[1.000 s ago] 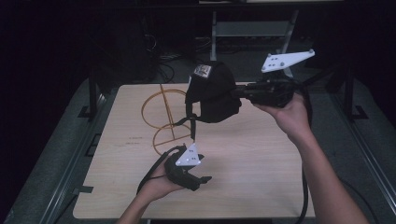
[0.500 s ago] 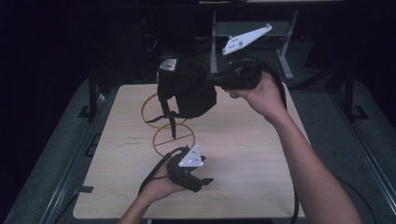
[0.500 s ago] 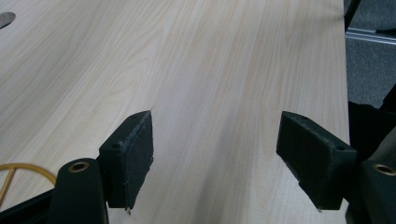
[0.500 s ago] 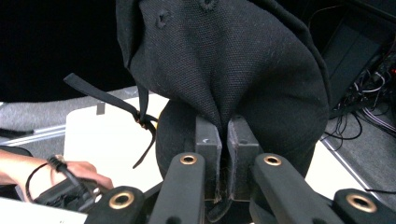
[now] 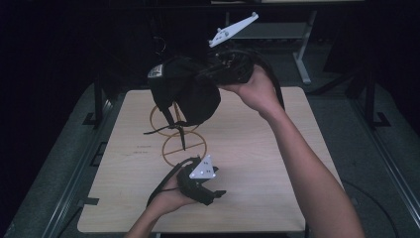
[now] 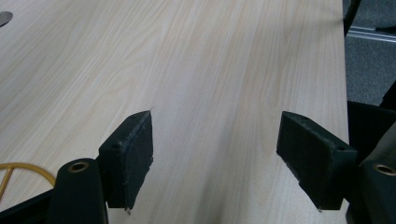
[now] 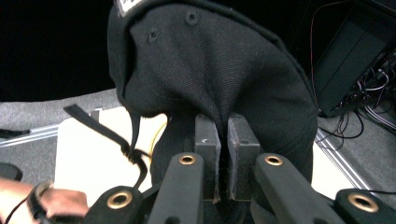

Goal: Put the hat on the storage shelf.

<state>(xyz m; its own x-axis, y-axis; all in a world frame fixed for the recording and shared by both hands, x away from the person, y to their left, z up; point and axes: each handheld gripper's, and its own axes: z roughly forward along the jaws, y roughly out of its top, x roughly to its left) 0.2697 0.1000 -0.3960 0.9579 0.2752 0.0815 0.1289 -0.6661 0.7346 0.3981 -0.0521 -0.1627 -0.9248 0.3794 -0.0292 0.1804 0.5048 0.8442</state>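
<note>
the right hand-held gripper [image 5: 210,74] pinches a black cap [image 5: 185,94] by its fabric, held aloft over the far side of the table [image 5: 257,163], while the left hand-held gripper [image 5: 215,194] rests near, jaws wide and empty.

Overhead light is brightening the pale surface [image 5: 257,148] while the far surroundings are sinking into darkness; near fingers [image 6: 133,158] are blurring slightly.

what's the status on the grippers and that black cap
Right gripper shut on black cap, held above the yellow wire stand. Left gripper open, nothing between its jaws, low over the table. Nothing in the way.
</note>
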